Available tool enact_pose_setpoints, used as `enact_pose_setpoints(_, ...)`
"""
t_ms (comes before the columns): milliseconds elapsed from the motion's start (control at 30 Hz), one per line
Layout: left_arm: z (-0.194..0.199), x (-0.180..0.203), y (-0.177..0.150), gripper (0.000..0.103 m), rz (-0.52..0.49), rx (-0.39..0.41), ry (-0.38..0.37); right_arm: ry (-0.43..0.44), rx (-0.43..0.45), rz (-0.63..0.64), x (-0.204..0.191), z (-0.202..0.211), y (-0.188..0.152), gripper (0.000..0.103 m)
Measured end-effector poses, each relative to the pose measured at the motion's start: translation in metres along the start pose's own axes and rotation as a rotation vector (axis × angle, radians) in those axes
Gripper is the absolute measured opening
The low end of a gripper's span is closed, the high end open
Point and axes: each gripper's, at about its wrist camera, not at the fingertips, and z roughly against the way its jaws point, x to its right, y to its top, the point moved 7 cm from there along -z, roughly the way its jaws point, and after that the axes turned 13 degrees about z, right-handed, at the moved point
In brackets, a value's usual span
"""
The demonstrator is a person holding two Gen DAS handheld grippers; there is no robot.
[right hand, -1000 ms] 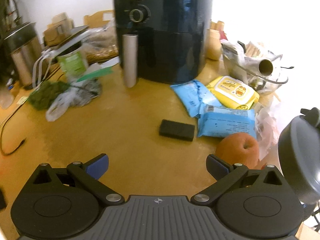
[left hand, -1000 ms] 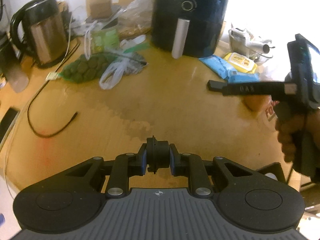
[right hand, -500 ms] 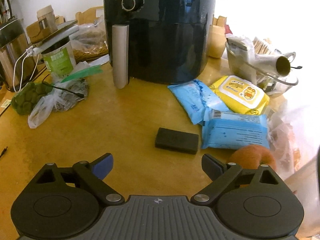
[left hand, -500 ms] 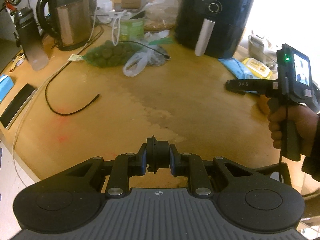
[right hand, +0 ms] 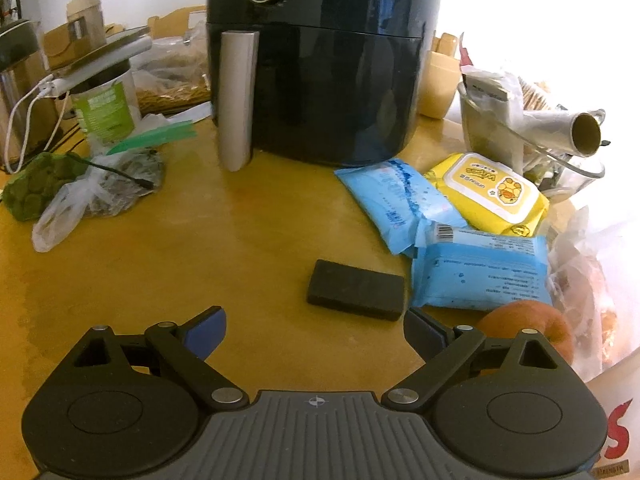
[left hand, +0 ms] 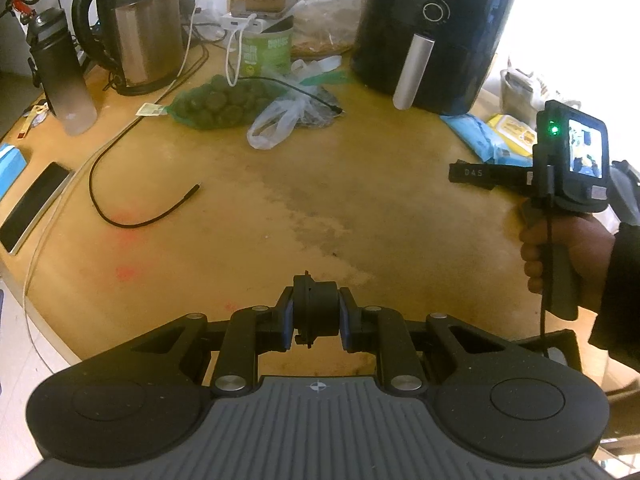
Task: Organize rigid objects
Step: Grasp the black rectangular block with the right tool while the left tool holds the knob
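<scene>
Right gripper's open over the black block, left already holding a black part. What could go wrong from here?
1. The black block lies flat and low on the table, off-centre toward the right finger of the open right gripper; a finger may push it instead of pinching it.
2. The blue wipes pack sits right next to the block and the orange is close by; the right finger could snag either.
3. The left gripper pinches the small black part by its sides; it could twist out.

Right gripper (right hand: 316,330) jaws wide, nothing between; black block (right hand: 355,295) flat on table (right hand: 200,248), just ahead.
</scene>
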Motion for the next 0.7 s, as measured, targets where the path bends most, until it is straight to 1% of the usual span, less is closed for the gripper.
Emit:
enact_pose_setpoints(200,0.001,-0.004,0.002,0.022,0.004,0.0,0.015,-0.013,-0.003,-0.01,0.007,-0.017,-0.003,0.096)
enact_pose_setpoints(567,0.005,-0.022,-0.007,0.022,0.044,-0.018,0.055,-0.021,-0.028,-0.095,0.014,-0.047,-0.006,0.095)
enact_pose_setpoints(600,0.005,-0.024,-0.008,0.022,0.048,-0.019,0.059,-0.022,-0.029,-0.107,0.015,-0.049,-0.006,0.095)
enact_pose_setpoints(667,0.007,-0.027,-0.008,0.022,0.054,-0.019,0.063,-0.02,-0.031,-0.12,0.016,-0.052,-0.006,0.09)
enact_pose_setpoints(700,0.007,-0.028,-0.009,0.022,0.057,-0.019,0.065,-0.021,-0.031,-0.125,0.017,-0.053,-0.006,0.086)
